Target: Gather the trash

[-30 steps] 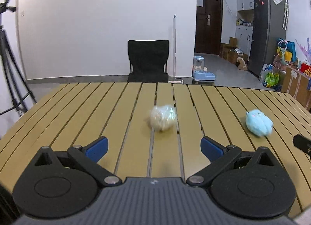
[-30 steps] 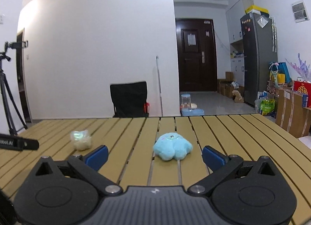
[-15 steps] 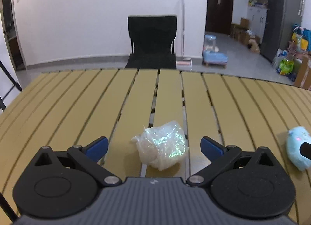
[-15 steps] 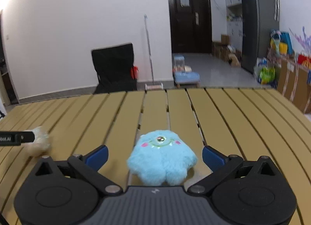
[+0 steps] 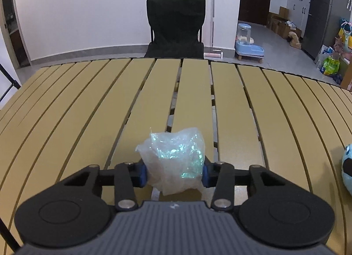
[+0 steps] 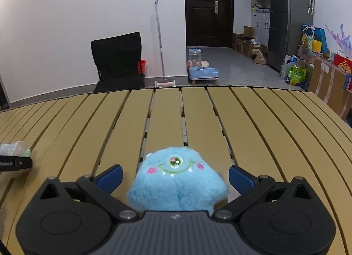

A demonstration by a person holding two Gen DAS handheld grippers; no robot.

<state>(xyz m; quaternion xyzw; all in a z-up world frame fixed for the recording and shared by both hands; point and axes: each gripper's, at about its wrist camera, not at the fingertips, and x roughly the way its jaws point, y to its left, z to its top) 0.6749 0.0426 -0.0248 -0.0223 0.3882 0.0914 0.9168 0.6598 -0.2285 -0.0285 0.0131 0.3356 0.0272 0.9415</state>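
Observation:
A crumpled clear plastic wrapper [image 5: 173, 158] with a green sheen sits on the slatted tan table [image 5: 88, 111]. My left gripper [image 5: 173, 174] is shut on it, blue pads pressing both sides. The wrapper also shows at the far left of the right wrist view [image 6: 15, 148], with the left gripper's finger [image 6: 15, 163] in front of it. A blue one-eyed plush monster [image 6: 176, 182] sits on the table between the fingers of my right gripper [image 6: 175, 178], which is open, pads apart from it on both sides. The plush edge shows in the left wrist view [image 5: 347, 171].
A black folding chair [image 5: 176, 28] stands beyond the table's far edge. A mop [image 6: 160, 43] leans on the white wall. A blue pet feeder [image 6: 201, 67], a fridge [image 6: 288, 17] and bags [image 6: 297, 72] are on the floor to the right.
Both grippers moved forward and down over their objects. My left gripper closed on the wrapper. My right gripper narrowed around the plush but stays open.

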